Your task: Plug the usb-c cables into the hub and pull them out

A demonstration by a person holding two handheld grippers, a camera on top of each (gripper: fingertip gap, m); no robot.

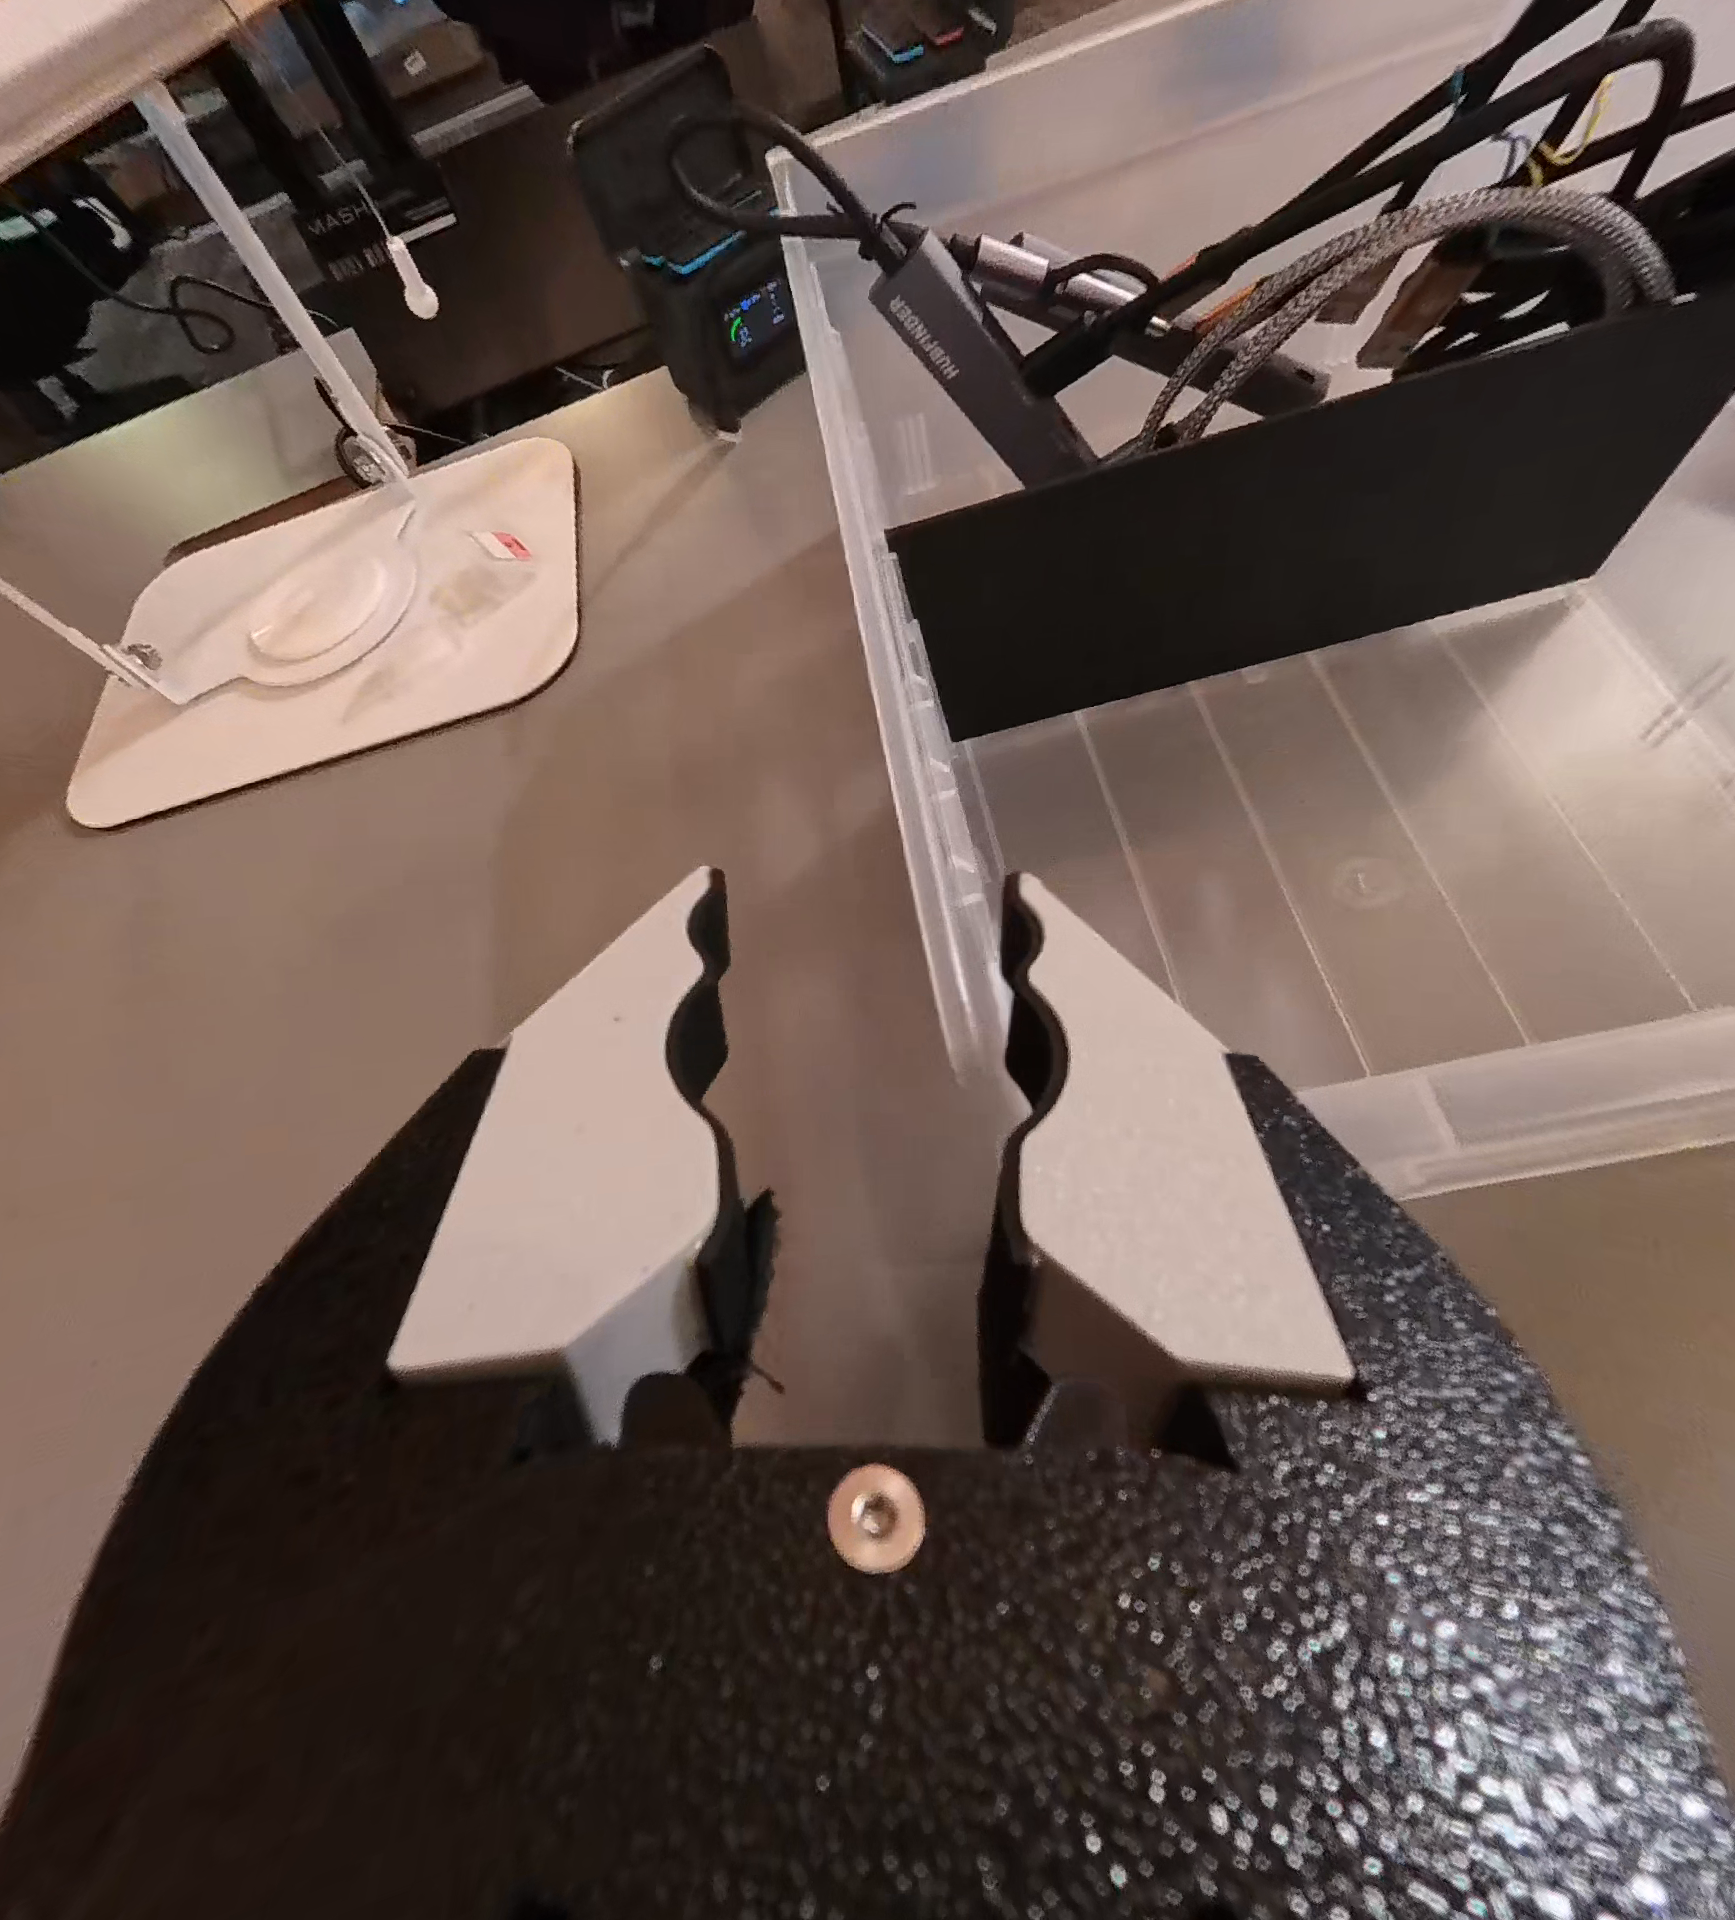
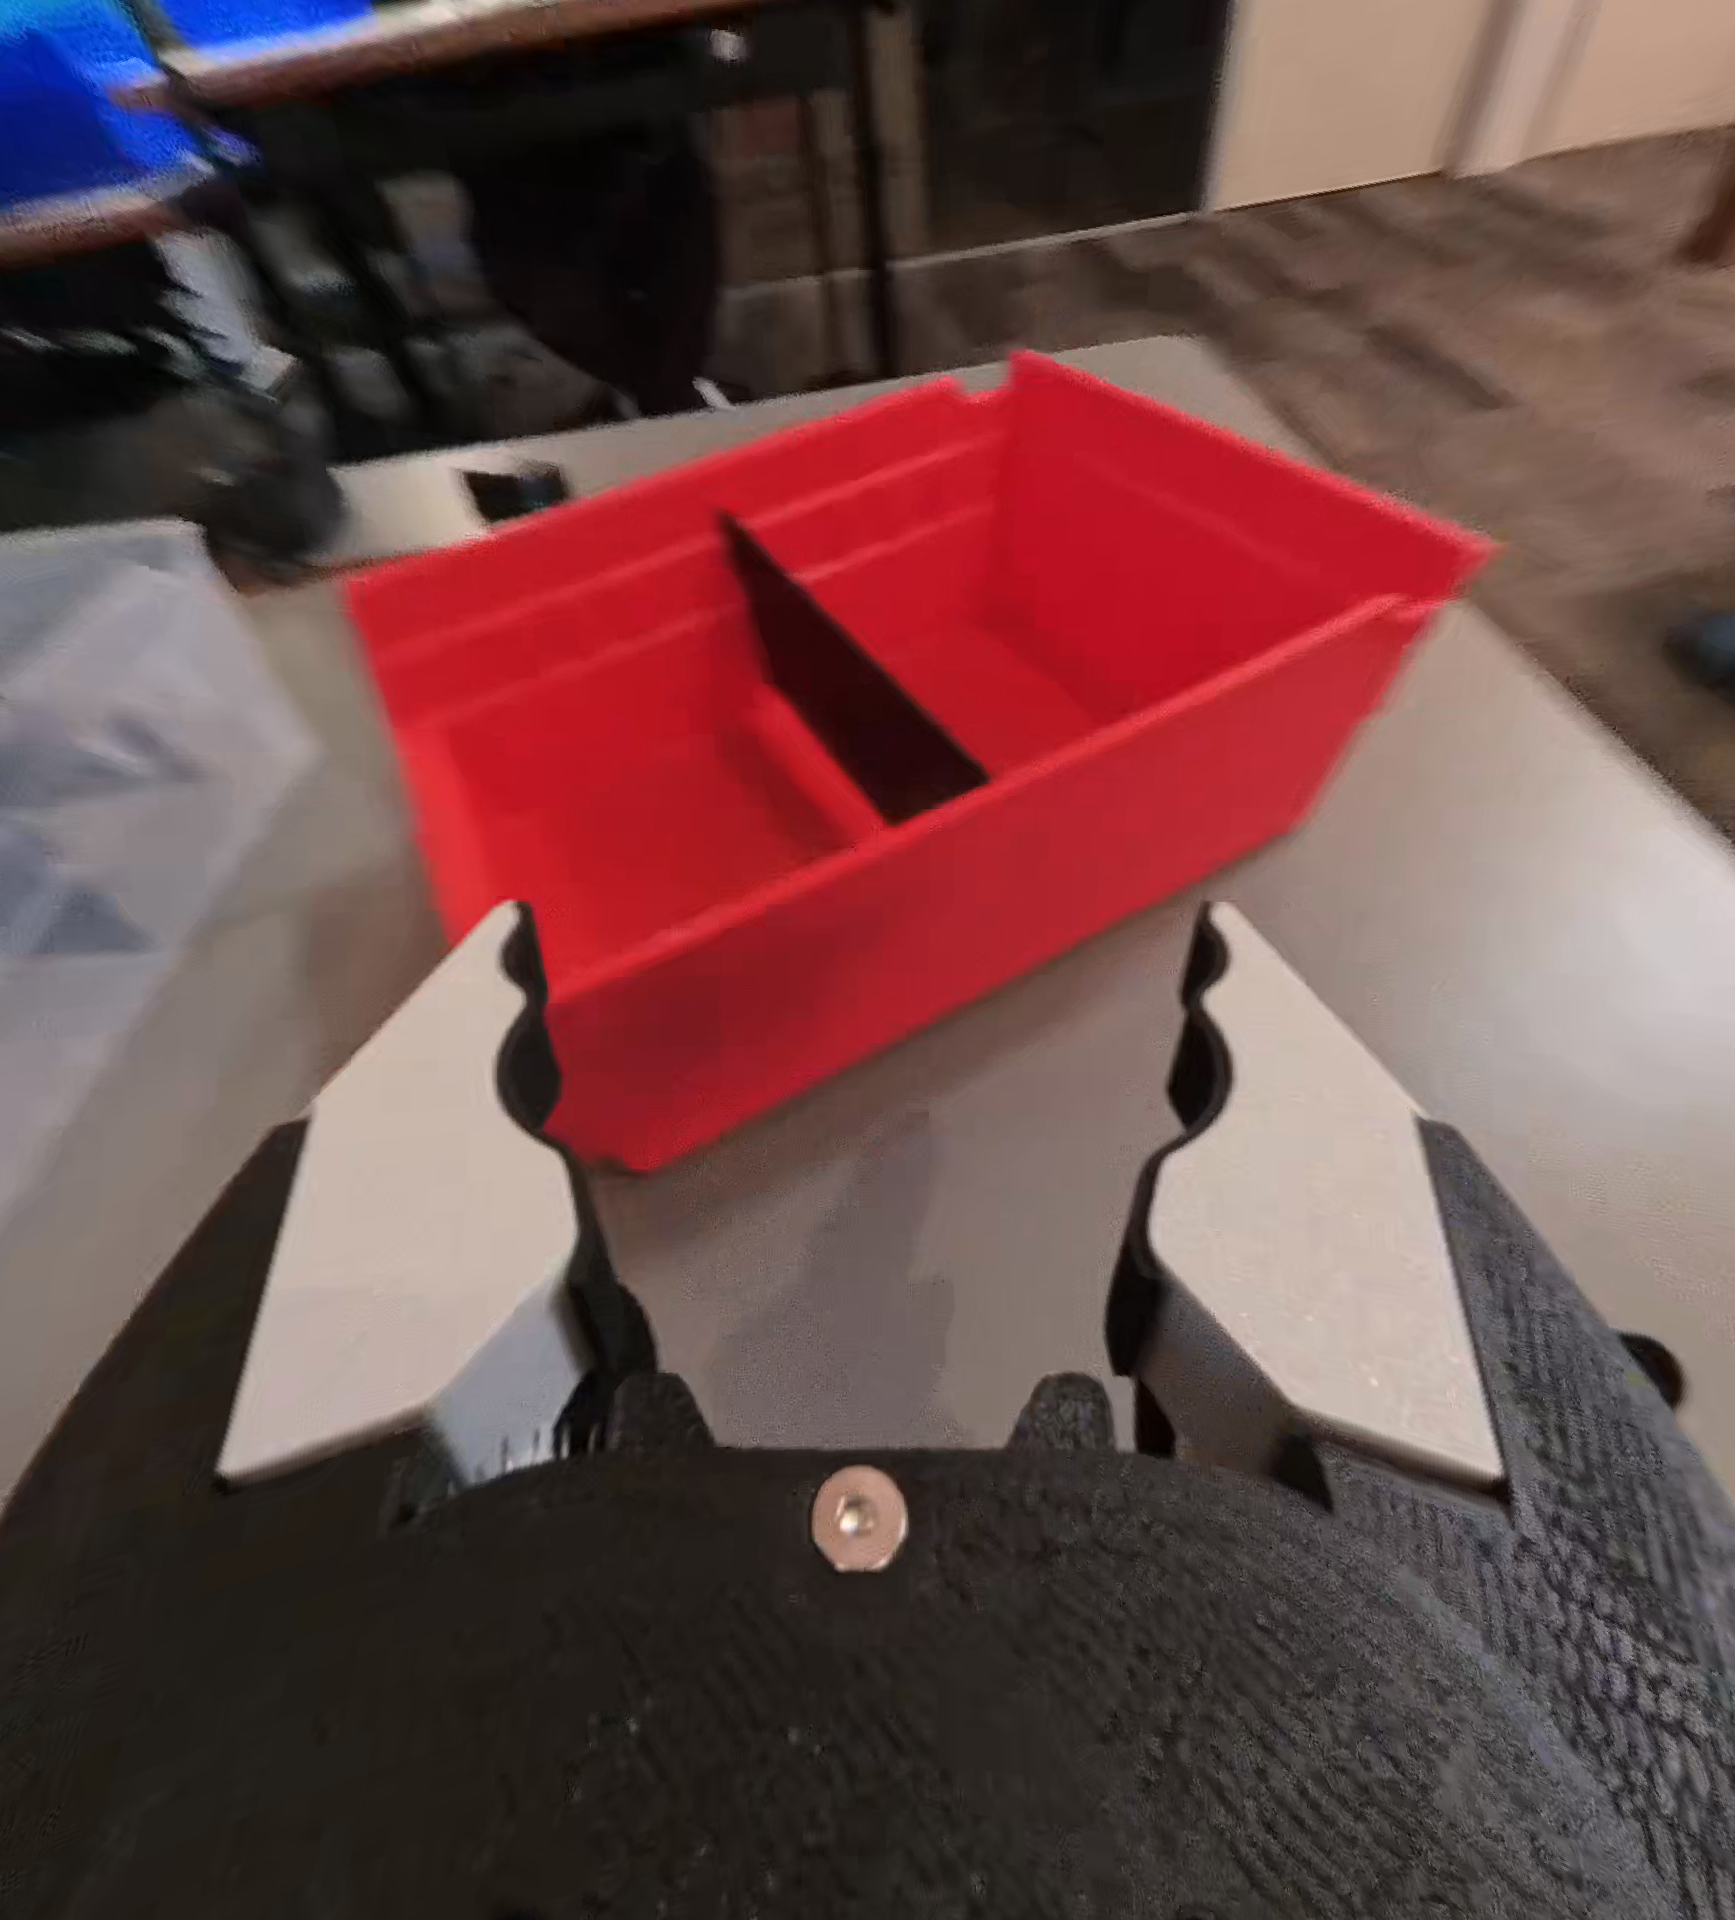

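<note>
In the left wrist view a slim dark grey hub [image 1: 956, 353] leans in the far compartment of a clear plastic bin [image 1: 1465, 1029], behind a black divider [image 1: 1310, 561]. Cables with silver plugs [image 1: 1050, 265] sit at its side, among braided cables [image 1: 1528, 234]. My left gripper [image 1: 863, 894] is open and empty, low over the table at the bin's near left corner, well short of the hub. My right gripper [image 2: 858, 925] is open and empty in front of a red bin [image 2: 904, 935]. The right wrist view is blurred.
The red bin has a black divider [image 2: 842, 686] and looks empty. A white pad with a clear stand [image 1: 343, 644] lies left on the grey table [image 1: 323, 1039]. A black device with a small screen [image 1: 728, 332] stands beyond the clear bin. The table edge is at the right [image 2: 1673, 831].
</note>
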